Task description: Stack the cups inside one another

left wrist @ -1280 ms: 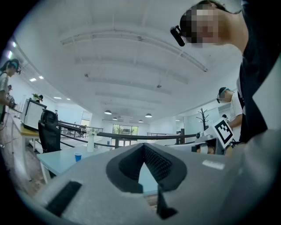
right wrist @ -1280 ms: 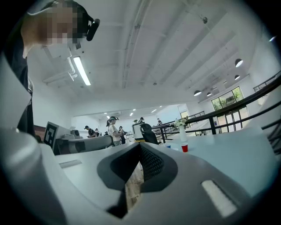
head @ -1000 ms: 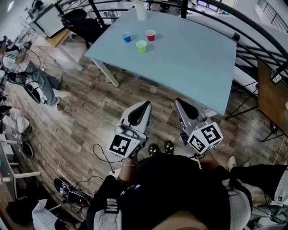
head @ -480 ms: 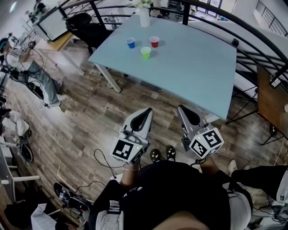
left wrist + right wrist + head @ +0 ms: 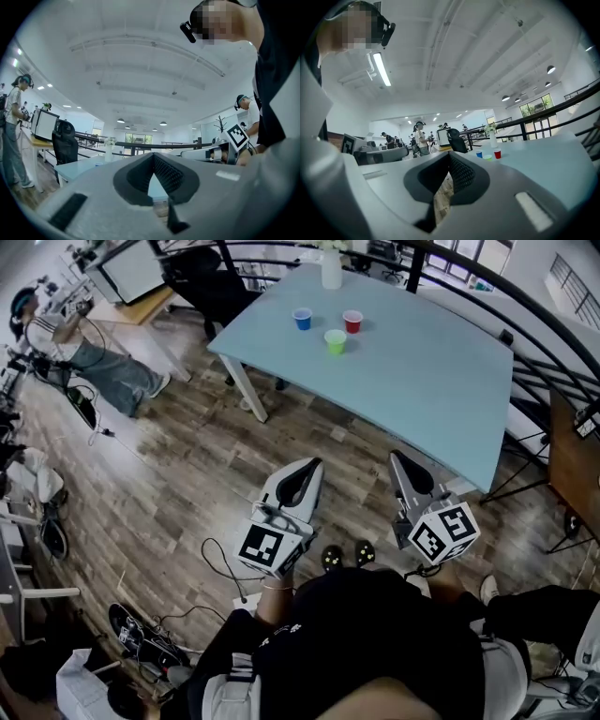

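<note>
Cups, blue cup [image 5: 302, 319], red cup [image 5: 352, 322], green cup [image 5: 336, 341], stand separate on table [image 5: 422, 381], well ahead of both grippers; left gripper [image 5: 311, 465] and right gripper [image 5: 397, 458] clenched empty, pointing level over floor [image 5: 187, 474], probably since cups aren't yet within reach

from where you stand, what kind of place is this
Probably an open-plan office or lab: a pale blue table, a black office chair by a desk with a monitor, and wood-plank flooring.
</note>
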Tool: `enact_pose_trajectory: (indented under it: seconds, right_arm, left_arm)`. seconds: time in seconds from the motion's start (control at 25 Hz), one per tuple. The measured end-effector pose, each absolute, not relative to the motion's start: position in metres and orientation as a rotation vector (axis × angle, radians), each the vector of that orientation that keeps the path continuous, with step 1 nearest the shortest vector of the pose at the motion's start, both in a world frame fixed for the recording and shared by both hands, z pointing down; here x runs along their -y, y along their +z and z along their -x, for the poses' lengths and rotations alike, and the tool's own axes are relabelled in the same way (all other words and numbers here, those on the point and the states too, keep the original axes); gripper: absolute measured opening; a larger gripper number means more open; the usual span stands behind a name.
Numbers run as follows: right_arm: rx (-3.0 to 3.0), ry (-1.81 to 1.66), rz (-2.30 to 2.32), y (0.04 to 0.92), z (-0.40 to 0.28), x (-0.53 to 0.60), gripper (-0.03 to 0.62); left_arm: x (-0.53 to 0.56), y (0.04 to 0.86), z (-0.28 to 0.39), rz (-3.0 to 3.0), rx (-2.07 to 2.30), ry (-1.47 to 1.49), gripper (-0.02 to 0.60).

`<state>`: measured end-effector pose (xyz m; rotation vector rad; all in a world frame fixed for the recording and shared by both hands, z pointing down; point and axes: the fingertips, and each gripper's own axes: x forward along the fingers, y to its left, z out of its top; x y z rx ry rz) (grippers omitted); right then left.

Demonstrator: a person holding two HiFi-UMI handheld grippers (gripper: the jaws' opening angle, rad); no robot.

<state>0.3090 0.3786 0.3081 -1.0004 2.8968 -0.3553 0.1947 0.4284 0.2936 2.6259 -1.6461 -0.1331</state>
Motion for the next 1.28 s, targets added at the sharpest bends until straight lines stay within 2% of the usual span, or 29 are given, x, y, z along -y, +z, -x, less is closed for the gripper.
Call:
enact_pose_trajectory:
  seconds: [0.2, 0.68, 1.28]
  right_arm:
    - [-2.902, -0.354, 0.971, 0.305, -0.279, -0.382, 0.012]
    - [-2.883, -0.375, 0.963, 0.314, -0.264, -0.363, 0.012]
    - [-2.842, -0.427, 0.947, 0.325, -0.223, -0.242, 0.012]
  left_arm:
    - [-0.431, 0.29, -0.164, -2.603, 1.686, -0.152, -0.012]
    - [-0.426, 0.305, -0.15, -2.577, 1.7, -0.131, -0.012]
    - [-0.32, 0.307, -0.101, -2.576, 1.74, -0.028, -0.012]
